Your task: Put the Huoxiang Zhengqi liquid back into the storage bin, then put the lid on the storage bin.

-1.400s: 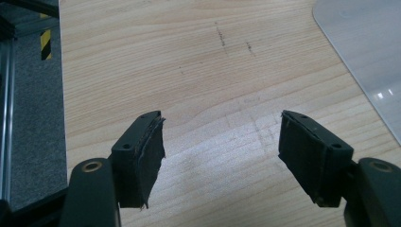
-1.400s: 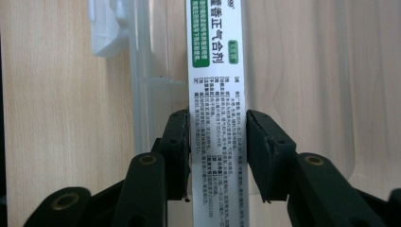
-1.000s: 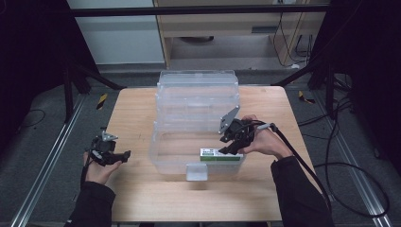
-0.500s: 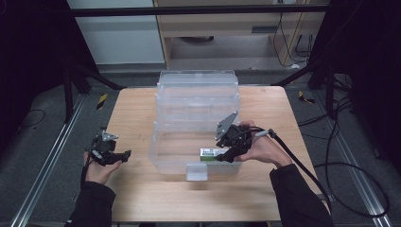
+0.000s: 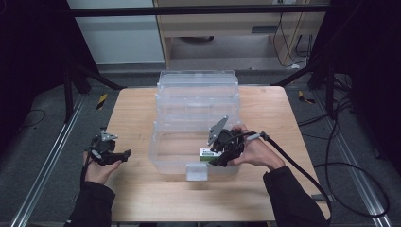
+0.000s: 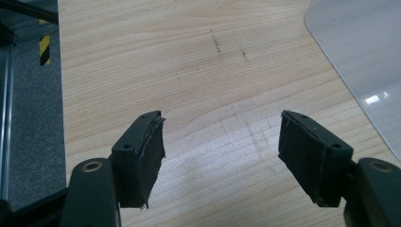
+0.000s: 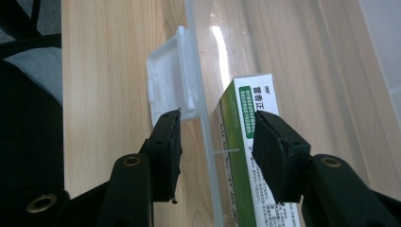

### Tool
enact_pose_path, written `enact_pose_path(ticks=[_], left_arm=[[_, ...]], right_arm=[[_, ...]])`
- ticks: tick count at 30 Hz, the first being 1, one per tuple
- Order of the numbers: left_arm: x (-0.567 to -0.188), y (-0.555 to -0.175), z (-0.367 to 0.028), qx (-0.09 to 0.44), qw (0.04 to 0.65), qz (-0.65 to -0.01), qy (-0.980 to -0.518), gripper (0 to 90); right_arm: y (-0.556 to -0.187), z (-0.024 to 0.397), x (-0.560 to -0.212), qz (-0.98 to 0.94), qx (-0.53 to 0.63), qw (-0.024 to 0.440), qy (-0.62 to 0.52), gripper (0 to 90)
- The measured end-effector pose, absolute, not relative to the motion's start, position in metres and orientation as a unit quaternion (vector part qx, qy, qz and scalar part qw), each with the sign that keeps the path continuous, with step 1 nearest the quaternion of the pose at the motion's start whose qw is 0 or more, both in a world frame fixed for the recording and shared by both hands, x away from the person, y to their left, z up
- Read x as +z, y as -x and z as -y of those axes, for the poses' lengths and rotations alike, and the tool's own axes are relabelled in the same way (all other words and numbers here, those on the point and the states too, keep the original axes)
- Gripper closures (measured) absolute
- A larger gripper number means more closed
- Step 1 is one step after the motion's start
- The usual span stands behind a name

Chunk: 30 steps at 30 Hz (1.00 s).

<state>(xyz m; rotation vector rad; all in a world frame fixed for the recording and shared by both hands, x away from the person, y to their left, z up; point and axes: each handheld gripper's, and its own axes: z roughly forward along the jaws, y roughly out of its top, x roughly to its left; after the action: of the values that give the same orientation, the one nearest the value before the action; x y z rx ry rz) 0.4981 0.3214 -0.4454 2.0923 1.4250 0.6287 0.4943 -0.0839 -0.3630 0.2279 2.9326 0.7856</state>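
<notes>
Right tongs (image 7: 215, 146) parted, straddling clear bin's front wall (image 7: 204, 118); green box (image 7: 246, 142) inside, long axis along wall, against 1 jaw. Left tongs (image 6: 222, 156) released, idle over counter (image 6: 198, 71).

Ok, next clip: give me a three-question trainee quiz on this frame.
1. True or false: the left hand-held gripper holds the green-and-white carton.
2. What stands between the right hand-held gripper jaws? A) only air B) the clear plastic bin front wall and the carton C) a cable
3. Fill in: the left hand-held gripper hovers over the bare wooden ____.

Key: 1 false; 2 B; 3 table.
</notes>
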Motion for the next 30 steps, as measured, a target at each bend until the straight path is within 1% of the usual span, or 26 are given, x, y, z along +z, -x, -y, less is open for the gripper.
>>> enact_pose_path(ticks=[30], left_arm=[[-0.439,-0.496,-0.324,0.239,0.273,-0.525,-0.77,31.1]], right_arm=[[-0.494,0.063,-0.387,-0.97,0.232,0.029,-0.07,53.6]])
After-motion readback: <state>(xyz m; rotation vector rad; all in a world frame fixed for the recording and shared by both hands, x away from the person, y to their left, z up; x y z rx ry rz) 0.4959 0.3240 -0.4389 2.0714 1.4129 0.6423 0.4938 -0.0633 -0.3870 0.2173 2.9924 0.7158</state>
